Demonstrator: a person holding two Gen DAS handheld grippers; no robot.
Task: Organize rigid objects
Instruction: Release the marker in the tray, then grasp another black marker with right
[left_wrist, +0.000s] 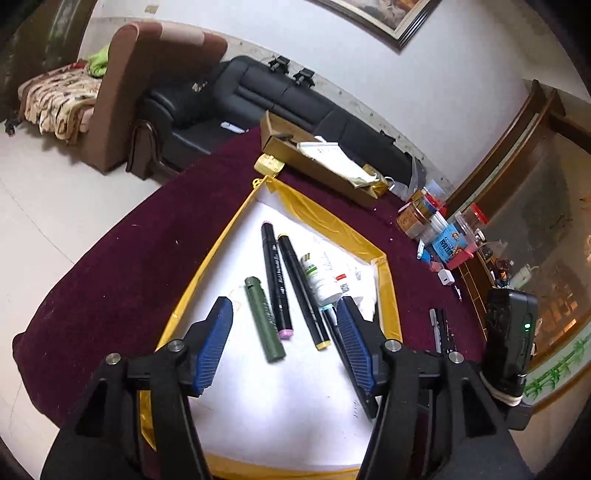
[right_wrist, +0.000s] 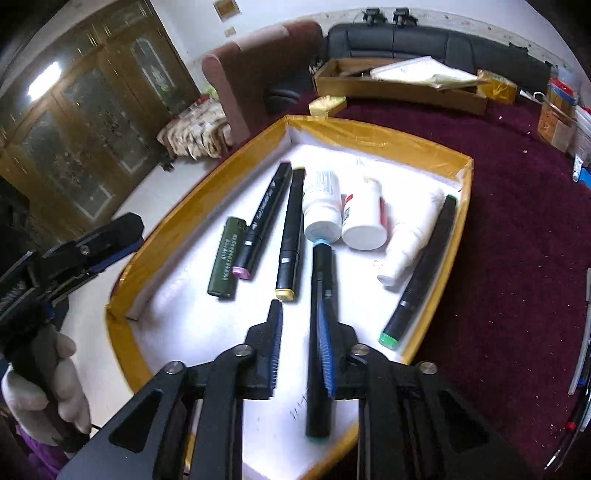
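The left claw (left_wrist: 284, 314) stands spread and empty above the yellow-rimmed tray (left_wrist: 332, 221), with the green lighter (left_wrist: 264, 319) and pink-capped marker (left_wrist: 275, 280) lying just ahead between its fingers. The right claw (right_wrist: 300, 317) is parted only a little; the blue-capped marker (right_wrist: 320, 332) lies along its right finger's inner face, with the two white bottles (right_wrist: 343, 210) just beyond its tips.

A black sofa (left_wrist: 280, 99) lines the white wall (left_wrist: 424, 74); a brown armchair (left_wrist: 125, 85) stands on the pale tiled floor (left_wrist: 48, 206).
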